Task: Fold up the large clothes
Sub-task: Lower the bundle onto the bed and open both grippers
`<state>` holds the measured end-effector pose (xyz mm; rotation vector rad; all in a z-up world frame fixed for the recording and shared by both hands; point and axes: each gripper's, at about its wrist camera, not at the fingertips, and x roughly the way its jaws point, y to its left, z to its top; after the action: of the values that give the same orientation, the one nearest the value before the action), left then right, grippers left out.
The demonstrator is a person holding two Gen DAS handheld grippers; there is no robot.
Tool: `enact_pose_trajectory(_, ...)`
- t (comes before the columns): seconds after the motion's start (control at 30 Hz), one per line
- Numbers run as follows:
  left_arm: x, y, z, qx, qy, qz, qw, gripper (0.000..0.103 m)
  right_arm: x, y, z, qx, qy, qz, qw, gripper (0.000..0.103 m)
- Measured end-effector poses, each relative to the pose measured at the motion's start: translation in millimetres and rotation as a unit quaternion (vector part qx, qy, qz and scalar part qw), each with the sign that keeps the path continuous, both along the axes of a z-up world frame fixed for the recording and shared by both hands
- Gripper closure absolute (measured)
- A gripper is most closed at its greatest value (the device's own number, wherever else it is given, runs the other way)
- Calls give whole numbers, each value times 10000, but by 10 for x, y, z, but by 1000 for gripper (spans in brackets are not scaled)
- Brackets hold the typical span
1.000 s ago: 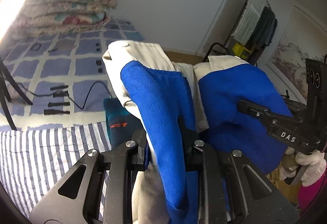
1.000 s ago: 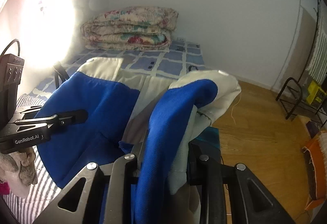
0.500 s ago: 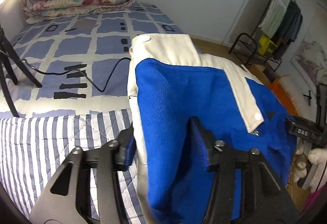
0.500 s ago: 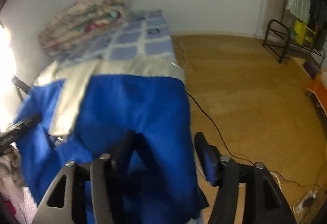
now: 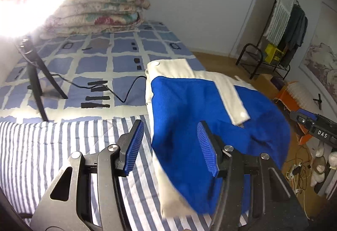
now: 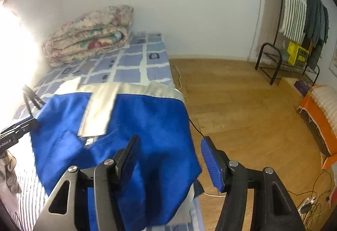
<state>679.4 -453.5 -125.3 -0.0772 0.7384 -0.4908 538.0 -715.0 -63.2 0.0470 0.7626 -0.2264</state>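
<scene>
A blue garment (image 5: 189,108) with cream bands (image 5: 229,94) lies folded on the bed. My left gripper (image 5: 171,147) is open just above the garment's near left edge, and its pads (image 5: 134,146) touch no cloth. In the right wrist view the garment (image 6: 147,121) reaches the bed's right edge. My right gripper (image 6: 169,159) is open over the near right corner, with its right finger (image 6: 210,163) out past the bed edge. Each gripper also shows in the other's view: the right gripper (image 5: 313,127) beyond the garment's right side, the left gripper (image 6: 16,132) at its left.
The bed has a striped sheet (image 5: 52,146) in front and a blue checked cover (image 5: 94,62) behind. On it stand a black tripod (image 5: 34,75) with a cable (image 5: 126,94) and a folded floral quilt (image 5: 99,14). Wooden floor (image 6: 242,104), a clothes rack (image 6: 294,20) and an orange seat (image 6: 320,117) lie to the right.
Both grippers held the garment bunched up in the air a second ago. They opened and let go; the garment now lies flat on the bed, and both grippers have drawn back.
</scene>
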Motion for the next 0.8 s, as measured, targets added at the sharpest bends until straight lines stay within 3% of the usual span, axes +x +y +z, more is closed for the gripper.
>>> enact_pose_trajectory(0.27, -934, 356, 550, 57, -625, -187, 9979, 48, -678, 571, 492, -292, -384, 190, 9987, 41)
enact_pose_trajectory(0.53, -2160, 1061, 1393, 123, -1276, -153, 9916, 48, -1695, 1265, 1255, -339, -942, 423, 9941, 41)
enact_pose_trajectory(0.8, -3304, 1725, 1949, 16, -1714, -84, 9852, 48, -2699, 1942, 1795, -381, -1298, 642, 9887, 41)
